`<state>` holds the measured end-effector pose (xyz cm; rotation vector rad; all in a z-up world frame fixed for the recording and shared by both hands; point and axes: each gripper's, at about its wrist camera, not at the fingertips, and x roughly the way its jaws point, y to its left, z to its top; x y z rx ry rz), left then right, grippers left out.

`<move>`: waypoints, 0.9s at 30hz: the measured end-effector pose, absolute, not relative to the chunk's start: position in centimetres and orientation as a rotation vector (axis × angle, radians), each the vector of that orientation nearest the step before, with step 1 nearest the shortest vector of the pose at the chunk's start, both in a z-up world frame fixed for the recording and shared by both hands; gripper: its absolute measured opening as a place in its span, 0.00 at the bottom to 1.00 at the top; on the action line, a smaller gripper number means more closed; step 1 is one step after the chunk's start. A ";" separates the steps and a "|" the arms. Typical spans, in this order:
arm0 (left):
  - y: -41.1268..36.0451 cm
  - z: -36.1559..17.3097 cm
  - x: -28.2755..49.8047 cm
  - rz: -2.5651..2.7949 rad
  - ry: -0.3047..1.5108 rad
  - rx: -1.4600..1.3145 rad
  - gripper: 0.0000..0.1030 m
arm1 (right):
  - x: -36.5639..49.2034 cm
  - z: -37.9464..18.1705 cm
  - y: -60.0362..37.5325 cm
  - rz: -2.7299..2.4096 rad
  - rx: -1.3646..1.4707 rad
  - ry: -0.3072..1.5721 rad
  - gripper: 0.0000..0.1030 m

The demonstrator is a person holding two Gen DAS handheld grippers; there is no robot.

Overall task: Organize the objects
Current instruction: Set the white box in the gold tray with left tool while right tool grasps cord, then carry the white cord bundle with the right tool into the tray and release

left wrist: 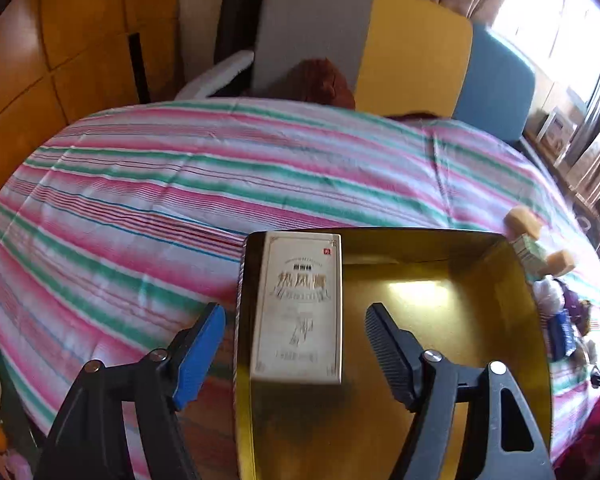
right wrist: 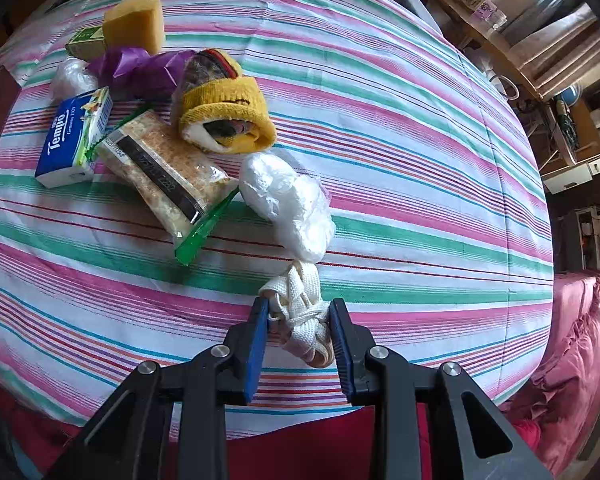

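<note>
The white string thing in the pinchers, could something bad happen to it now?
Maybe. The right gripper pinches only part of the knotted white cord bundle, so a loose loop might snag or slip free when lifted. The white plastic bag lies right against it and could get dragged along. Over at the gold box, the open left gripper straddles its wall and could bump it.

On the bed (left wrist: 180,184) sits an open tin (left wrist: 440,248) with a flat box (left wrist: 296,308) lying along its left wall. To the tin's right, a heap: tissue pack (right wrist: 74,136), cracker packet (right wrist: 164,172), sock roll (right wrist: 224,104), sponge (right wrist: 134,24) behind, wrapped bundle (right wrist: 288,208) nearest the knotted strap (right wrist: 300,312).
</note>
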<state>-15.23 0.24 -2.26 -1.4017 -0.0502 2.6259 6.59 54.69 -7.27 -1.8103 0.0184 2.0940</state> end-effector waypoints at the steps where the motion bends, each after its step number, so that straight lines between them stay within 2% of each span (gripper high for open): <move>1: -0.2 -1.8 -14.2 2.640 -0.056 -1.375 0.72 | 6.6 -7.1 54.6 2.095 -1.797 0.011 0.30; 10: -1.4 -1.1 -5.9 2.721 0.037 -1.271 0.72 | 8.0 -5.2 54.3 2.087 -1.652 0.014 0.30; 15: -1.9 -0.8 -3.5 2.731 0.031 -1.254 0.72 | 7.9 -3.6 52.6 2.170 -1.567 0.100 0.30; 23: -2.7 -0.7 -2.7 2.739 -0.007 -1.255 0.72 | 2.9 2.2 38.7 2.618 -1.486 0.027 0.30; 27: -3.4 -0.9 -2.7 2.745 -0.028 -1.267 0.72 | -0.5 3.1 30.2 2.850 -1.530 0.025 0.30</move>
